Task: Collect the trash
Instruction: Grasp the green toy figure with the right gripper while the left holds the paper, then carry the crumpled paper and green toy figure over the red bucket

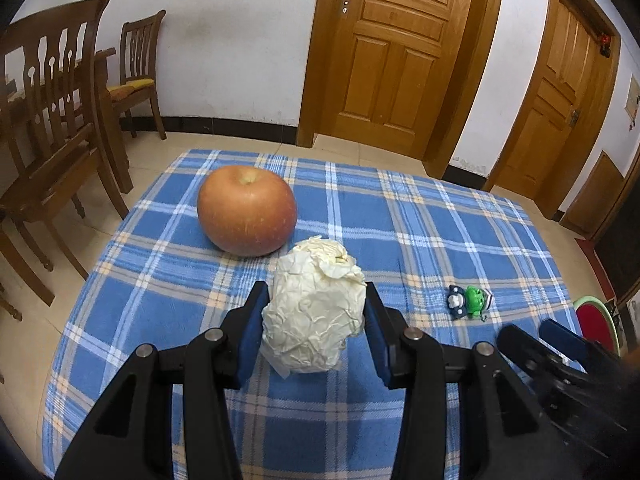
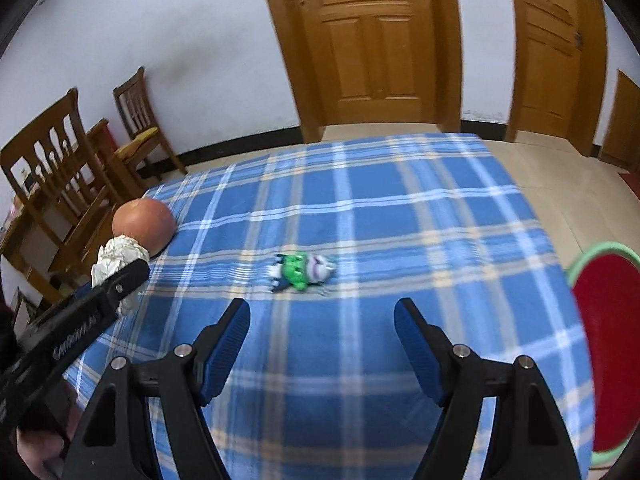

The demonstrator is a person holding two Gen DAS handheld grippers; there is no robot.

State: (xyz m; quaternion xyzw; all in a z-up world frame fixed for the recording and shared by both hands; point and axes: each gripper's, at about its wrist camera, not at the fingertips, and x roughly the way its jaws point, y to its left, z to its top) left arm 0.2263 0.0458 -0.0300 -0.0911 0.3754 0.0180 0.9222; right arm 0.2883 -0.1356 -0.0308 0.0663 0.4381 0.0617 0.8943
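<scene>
A crumpled white paper ball [image 1: 316,304] lies on the blue plaid tablecloth [image 1: 420,216]. My left gripper [image 1: 316,312] has its jaws closed against both sides of the ball. The ball also shows at the left of the right wrist view [image 2: 118,258], held behind the left gripper's finger [image 2: 120,284]. My right gripper [image 2: 322,332] is open and empty, above the cloth, with a small green and white toy [image 2: 302,272] lying ahead of it. A red bin with a green rim [image 2: 608,344] stands off the table's right edge.
A large orange-red apple [image 1: 247,210] sits just behind the paper ball. The toy [image 1: 470,300] lies to the right of the ball. Wooden chairs [image 1: 52,128] stand to the left of the table. Wooden doors [image 1: 396,52] are behind.
</scene>
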